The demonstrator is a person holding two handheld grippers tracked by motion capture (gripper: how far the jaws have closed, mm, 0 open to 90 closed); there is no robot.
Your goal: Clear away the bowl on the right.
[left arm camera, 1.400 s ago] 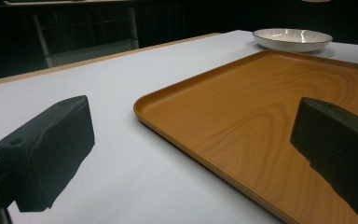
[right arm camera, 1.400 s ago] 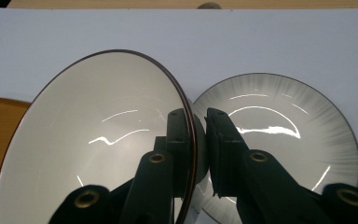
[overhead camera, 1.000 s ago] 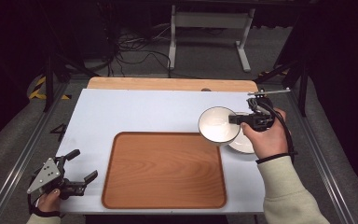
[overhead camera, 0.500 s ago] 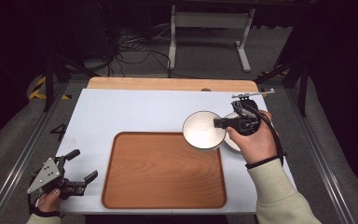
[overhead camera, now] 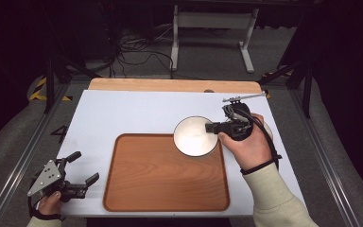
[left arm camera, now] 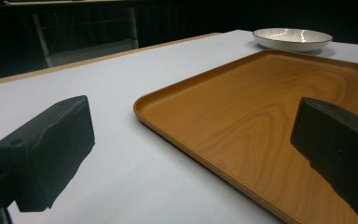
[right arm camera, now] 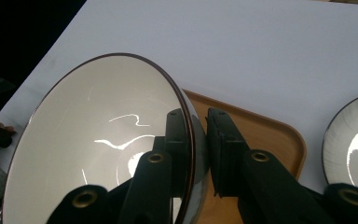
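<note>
Second bowl (right arm camera: 354, 140) cut by edge; contents perhaps none.

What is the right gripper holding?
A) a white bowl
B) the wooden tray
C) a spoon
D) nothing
A: in the right gripper view the right gripper pinches the rim of the white bowl between its fingers, and the high view shows that bowl at the far right corner of the wooden tray.

There are 2 white bowls: 1 bowl (right arm camera: 98, 154) up in the air at 3 o'clock of the tray, and 1 more bowl (right arm camera: 354, 140) on the table. There is 1 brown tray (overhead camera: 165, 177). There are 2 grippers (overhead camera: 71, 177) (overhead camera: 212, 127).
</note>
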